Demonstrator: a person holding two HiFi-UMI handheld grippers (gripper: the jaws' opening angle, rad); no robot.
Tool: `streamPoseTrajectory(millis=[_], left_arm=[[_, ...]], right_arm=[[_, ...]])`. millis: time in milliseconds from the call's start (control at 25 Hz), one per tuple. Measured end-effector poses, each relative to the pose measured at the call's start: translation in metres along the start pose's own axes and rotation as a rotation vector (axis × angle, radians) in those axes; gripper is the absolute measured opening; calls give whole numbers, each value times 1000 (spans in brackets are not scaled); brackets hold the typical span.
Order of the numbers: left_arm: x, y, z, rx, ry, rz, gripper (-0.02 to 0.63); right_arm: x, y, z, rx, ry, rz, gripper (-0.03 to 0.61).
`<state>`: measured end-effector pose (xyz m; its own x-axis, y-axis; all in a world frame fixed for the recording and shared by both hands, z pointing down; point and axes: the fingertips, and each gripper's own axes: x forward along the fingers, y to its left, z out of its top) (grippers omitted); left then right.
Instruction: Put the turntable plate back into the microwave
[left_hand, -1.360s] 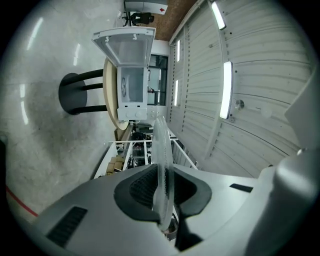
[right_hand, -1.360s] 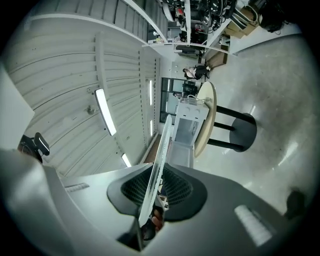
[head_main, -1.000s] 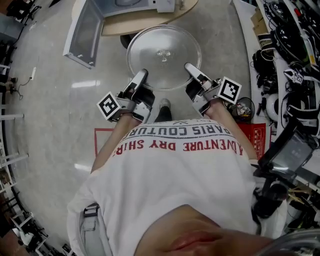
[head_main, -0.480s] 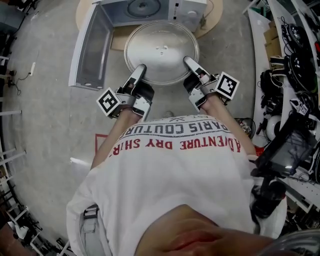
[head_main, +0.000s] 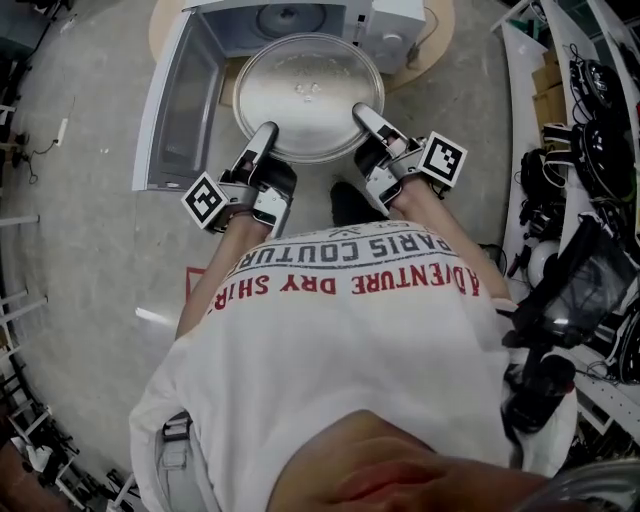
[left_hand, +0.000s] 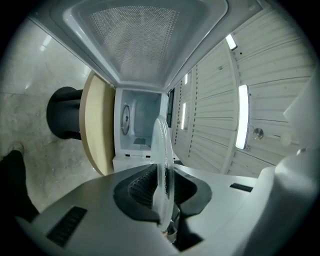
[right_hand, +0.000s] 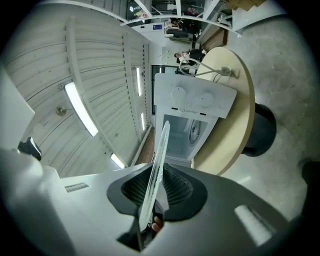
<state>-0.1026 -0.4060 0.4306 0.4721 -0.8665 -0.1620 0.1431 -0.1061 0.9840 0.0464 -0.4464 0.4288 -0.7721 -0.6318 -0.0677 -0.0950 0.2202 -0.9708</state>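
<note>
The round glass turntable plate (head_main: 308, 95) is held level between both grippers, just in front of the white microwave (head_main: 300, 18), whose cavity stands open. My left gripper (head_main: 262, 138) is shut on the plate's near left rim, and my right gripper (head_main: 362, 116) is shut on its near right rim. In the left gripper view the plate (left_hand: 162, 160) shows edge-on between the jaws of the left gripper (left_hand: 162, 186), with the microwave cavity (left_hand: 140, 125) beyond. In the right gripper view the plate (right_hand: 159, 160) sits edge-on in the right gripper (right_hand: 156, 189), facing the microwave (right_hand: 192, 107).
The microwave door (head_main: 185, 95) is swung wide open to the left of the plate. The microwave stands on a round wooden table (head_main: 432, 45) with a dark pedestal (right_hand: 262, 130). Cluttered shelves with cables (head_main: 590, 110) line the right side. The floor is grey concrete.
Both grippers have carried the plate forward, from out over the floor up to the microwave's open front. The person has stepped closer to the table.
</note>
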Motion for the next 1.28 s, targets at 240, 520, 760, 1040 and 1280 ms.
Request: streamPoseTrajectory(millis=[240, 520, 760, 1040, 1280], left_arm=[[4, 7, 7, 5, -26, 16, 44], [9, 22, 24, 17, -91, 19, 44], [39, 54, 53, -4, -130, 16, 43], [57, 87, 80, 8, -192, 22, 44], [90, 83, 129, 18, -224, 13, 44]], right_arm=[[7, -14, 1, 36, 44, -29, 34], [24, -31, 5, 50, 80, -44, 33], [57, -68, 28, 51, 102, -76, 32], [82, -105, 45, 58, 31, -87, 34], [137, -107, 59, 77, -26, -55, 34]])
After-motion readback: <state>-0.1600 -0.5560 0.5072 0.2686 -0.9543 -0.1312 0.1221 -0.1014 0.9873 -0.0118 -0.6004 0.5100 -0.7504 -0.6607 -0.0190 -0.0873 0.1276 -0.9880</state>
